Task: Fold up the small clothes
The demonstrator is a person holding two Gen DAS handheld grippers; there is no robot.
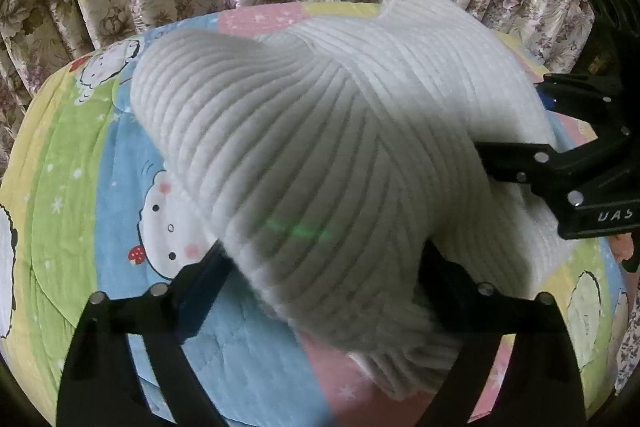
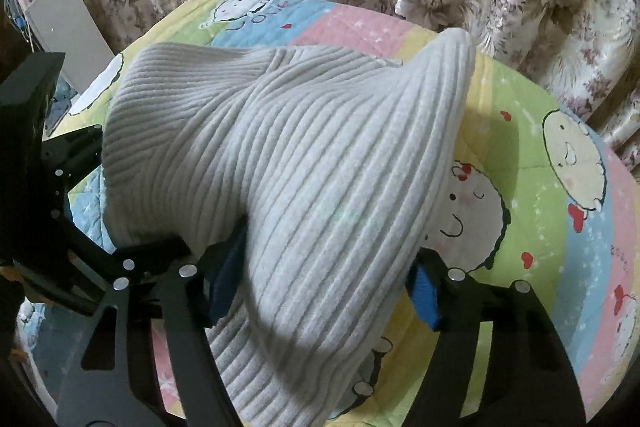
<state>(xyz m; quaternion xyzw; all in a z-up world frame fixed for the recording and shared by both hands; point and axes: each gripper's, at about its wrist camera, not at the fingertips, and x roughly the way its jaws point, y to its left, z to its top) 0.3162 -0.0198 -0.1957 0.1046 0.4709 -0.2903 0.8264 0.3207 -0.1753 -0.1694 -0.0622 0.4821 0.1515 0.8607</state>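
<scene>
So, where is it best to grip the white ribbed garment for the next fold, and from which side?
Probably the near edge of the white ribbed garment, coming from above and in front, as the left gripper and the right gripper already straddle it. There the knit bunches into a raised ridge narrow enough to fit between the jaws; farther back it spreads flat on the cartoon quilt.

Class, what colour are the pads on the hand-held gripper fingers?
Blue pads, clearest in the right wrist view.
</scene>
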